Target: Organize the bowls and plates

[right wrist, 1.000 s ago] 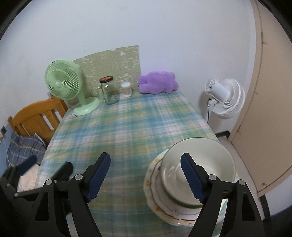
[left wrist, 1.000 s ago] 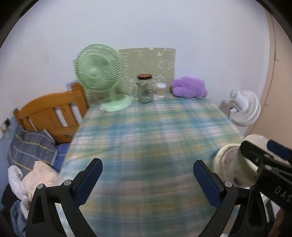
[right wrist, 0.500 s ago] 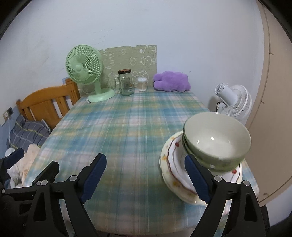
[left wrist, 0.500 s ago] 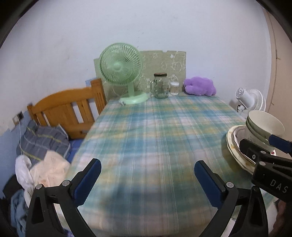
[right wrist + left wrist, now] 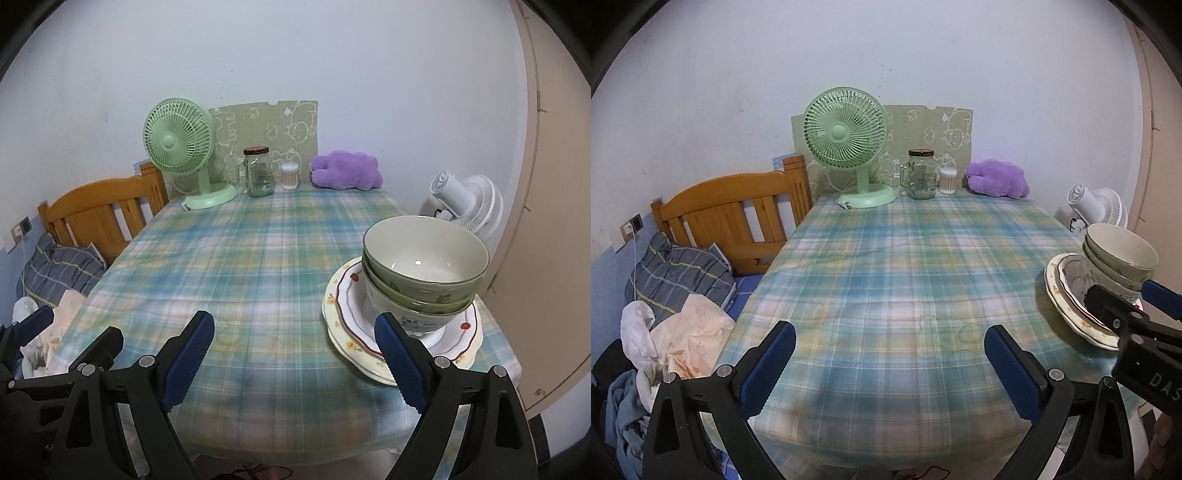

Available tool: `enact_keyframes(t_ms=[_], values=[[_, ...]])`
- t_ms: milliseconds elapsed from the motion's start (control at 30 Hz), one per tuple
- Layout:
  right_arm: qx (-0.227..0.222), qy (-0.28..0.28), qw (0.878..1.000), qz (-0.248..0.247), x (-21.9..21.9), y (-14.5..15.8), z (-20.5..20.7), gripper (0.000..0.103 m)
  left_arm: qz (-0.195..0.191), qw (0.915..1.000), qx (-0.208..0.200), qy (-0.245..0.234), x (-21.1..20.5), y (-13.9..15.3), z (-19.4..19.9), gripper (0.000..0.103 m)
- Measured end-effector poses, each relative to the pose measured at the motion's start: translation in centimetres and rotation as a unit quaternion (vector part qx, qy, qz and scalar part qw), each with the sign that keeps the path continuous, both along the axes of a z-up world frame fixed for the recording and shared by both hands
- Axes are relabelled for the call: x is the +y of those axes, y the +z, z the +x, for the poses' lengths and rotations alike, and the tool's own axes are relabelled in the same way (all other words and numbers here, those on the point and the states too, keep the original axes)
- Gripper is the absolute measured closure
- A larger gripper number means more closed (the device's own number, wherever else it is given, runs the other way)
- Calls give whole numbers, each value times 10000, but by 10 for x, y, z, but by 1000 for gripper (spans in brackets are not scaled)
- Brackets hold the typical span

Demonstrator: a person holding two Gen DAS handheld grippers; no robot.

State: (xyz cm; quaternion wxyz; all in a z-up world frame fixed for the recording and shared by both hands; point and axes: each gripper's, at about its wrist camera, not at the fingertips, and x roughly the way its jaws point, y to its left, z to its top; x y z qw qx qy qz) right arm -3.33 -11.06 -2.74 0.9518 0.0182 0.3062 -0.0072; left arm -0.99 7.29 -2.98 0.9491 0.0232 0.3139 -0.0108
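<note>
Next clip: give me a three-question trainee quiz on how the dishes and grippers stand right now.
1. True or false: the top green bowl sits nested in another bowl on the stacked plates.
2. What does the left gripper hold? A) a plate B) nothing C) the glass jar
3. Fill in: the right gripper is ____, gripping nothing.

Key: 1 true; 2 B; 3 open.
</note>
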Motion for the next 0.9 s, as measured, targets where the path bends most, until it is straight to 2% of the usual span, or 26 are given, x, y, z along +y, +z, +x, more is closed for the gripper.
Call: enact_keyframes(t_ms=[333, 900], values=[[-75, -46, 10000, -43, 0, 5, -8, 12, -183, 9997, -146, 7, 7, 5, -6, 0], [-55, -25, 10000, -69, 2, 5, -11, 12, -131, 9997, -200, 51, 4, 6, -7, 0]])
